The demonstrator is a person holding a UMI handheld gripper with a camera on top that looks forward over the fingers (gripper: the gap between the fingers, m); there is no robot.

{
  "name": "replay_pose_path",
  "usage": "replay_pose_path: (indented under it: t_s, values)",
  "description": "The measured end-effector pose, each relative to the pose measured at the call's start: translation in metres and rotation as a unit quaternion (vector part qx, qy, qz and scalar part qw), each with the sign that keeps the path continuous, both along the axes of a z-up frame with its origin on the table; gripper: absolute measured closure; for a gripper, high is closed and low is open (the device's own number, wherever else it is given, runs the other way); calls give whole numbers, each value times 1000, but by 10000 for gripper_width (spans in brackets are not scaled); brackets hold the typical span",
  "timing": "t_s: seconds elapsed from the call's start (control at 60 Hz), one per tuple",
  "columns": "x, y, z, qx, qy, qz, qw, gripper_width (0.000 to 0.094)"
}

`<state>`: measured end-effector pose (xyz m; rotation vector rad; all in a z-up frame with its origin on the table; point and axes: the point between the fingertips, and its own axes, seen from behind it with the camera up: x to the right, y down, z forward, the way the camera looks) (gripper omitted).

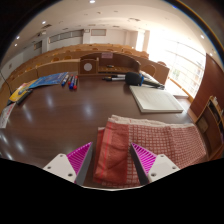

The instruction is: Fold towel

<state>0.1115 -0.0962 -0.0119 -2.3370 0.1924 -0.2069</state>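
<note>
A red-and-white checked towel [150, 138] lies on the dark brown table [70, 115], just ahead of and to the right of my fingers. A bunched fold of it runs back between my fingers and fills the gap. My gripper [112, 158] is shut on that fold, with the pink pads [80, 157] pressing it from both sides. The rest of the towel spreads flat to the right of the fingers.
A white folded cloth or tray [155, 98] lies beyond the towel. Farther back are a dark object [130, 77], a small box [89, 66] and coloured sheets and pens [45, 80]. Wooden benches run along the far wall.
</note>
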Motion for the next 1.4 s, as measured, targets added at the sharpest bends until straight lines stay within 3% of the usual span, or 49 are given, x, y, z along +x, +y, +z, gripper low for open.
replay_pose_path:
  t_s: [0.083,0.233,0.383,0.483,0.583,0.667,0.767,0.867,0.933,1.033,1.183,1.4]
  values:
    - [1,10,2,21,-21,14,999,407]
    - [-3,14,2,9,-52,28,998,844]
    - [-17,6,6,-4,-26,13,1000,896]
    - [-63,-7,30,0,55,32,998,896]
    - [-100,-14,82,41,115,66,990,896]
    - [-106,-19,129,84,163,72,980,896]
    - [-82,-23,157,116,171,54,977,895]
    - [-28,-27,139,111,150,26,982,893]
    - [10,-30,109,90,131,4,987,859]
    - [56,-28,86,93,76,-7,993,651]
    - [126,-46,75,72,-24,-40,996,70]
    - [106,-74,104,81,-26,-15,996,94]
